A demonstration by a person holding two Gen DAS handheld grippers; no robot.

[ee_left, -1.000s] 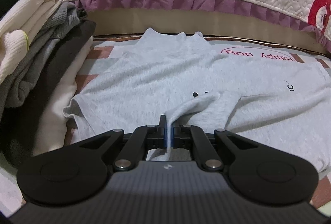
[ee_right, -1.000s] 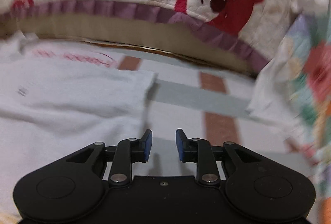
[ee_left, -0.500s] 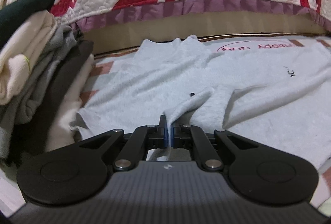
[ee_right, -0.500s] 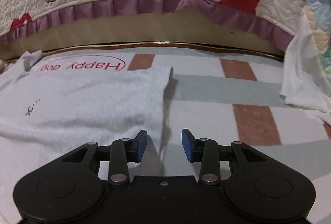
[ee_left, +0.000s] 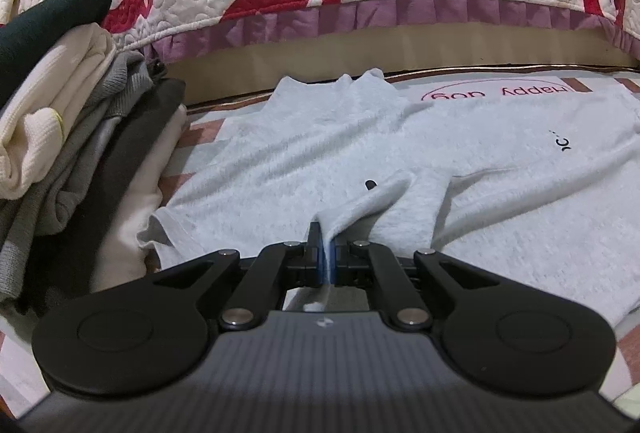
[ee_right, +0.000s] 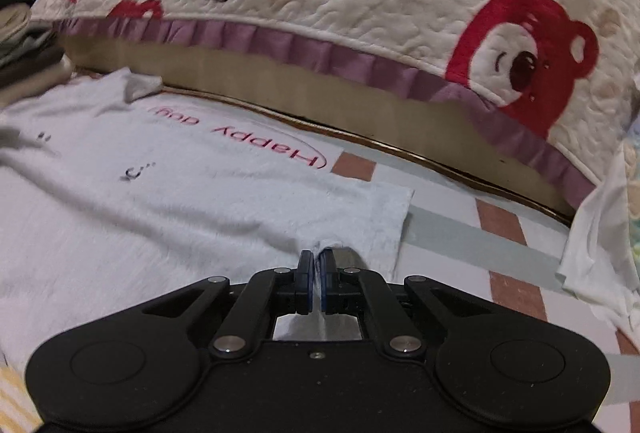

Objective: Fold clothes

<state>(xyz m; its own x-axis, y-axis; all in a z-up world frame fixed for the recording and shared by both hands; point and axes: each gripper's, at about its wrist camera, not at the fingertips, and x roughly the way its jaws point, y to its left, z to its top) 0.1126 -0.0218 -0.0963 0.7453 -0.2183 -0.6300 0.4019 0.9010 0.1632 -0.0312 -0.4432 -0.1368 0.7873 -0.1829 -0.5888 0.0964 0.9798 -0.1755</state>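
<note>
A light grey T-shirt point(ee_left: 500, 169) with pink "Happy dog" print lies spread flat on a striped mat, seen upside down in both views. My left gripper point(ee_left: 327, 239) is shut on a pinched ridge of the shirt's near edge, beside its left sleeve point(ee_left: 160, 231). In the right wrist view the same T-shirt point(ee_right: 160, 201) fills the left half. There my right gripper point(ee_right: 316, 261) is shut on a small fold of the cloth near the shirt's near right corner.
A stack of folded clothes point(ee_left: 68, 153), cream, grey and dark, rises at the left. A quilted bear-print cover point(ee_right: 360, 1) with a purple frill hangs along the back. White floral fabric point(ee_right: 600, 241) lies at the right. Bare striped mat point(ee_right: 480, 245) lies right of the shirt.
My right gripper slid left onto the shirt's near right corner and closed on the cloth; earlier it stood open over the mat. The left gripper kept its pinch, shifting slightly.
</note>
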